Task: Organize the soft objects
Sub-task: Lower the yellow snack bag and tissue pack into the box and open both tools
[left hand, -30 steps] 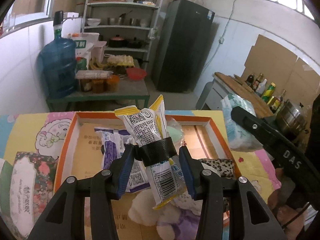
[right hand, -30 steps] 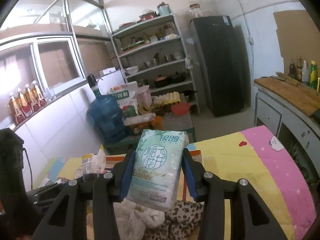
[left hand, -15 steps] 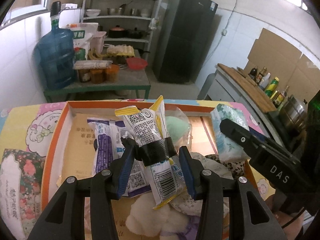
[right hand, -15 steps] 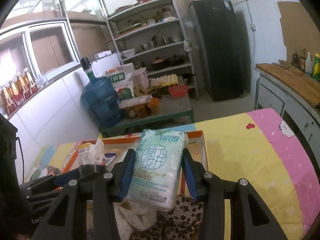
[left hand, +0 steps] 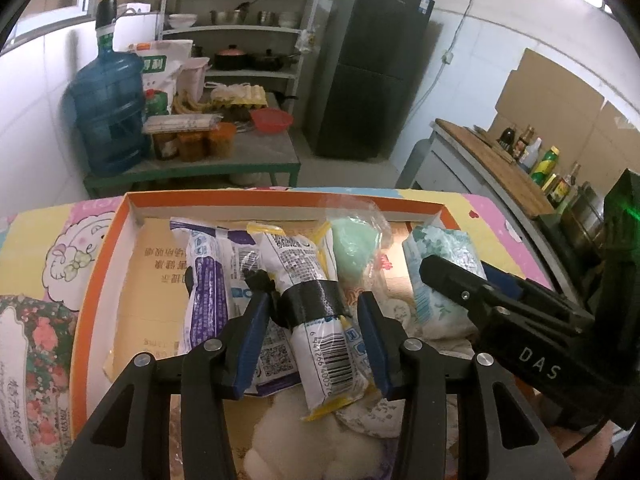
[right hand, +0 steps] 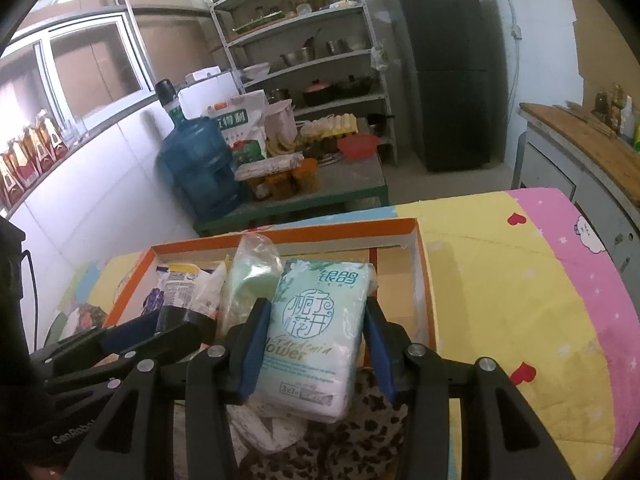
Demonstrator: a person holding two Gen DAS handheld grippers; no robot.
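Both our views ride on the grippers, fisheye, looking forward along the fingers and down into the orange-rimmed box (left hand: pixel 102 258) (right hand: pixel 424 264), close up. We have the left wrist view facing the box from its left-centre, right gripper (left hand: pixel 452 280) intruding at right of frame. Right wrist view sits further right, left gripper (right hand: pixel 152 332) at lower left. Shared: box, blue water jug (left hand: pixel 106 120) (right hand: pixel 198 164), shelf rack (left hand: pixel 240 32) (right hand: pixel 304 40), black fridge (left hand: pixel 368 68) (right hand: pixel 448 64).
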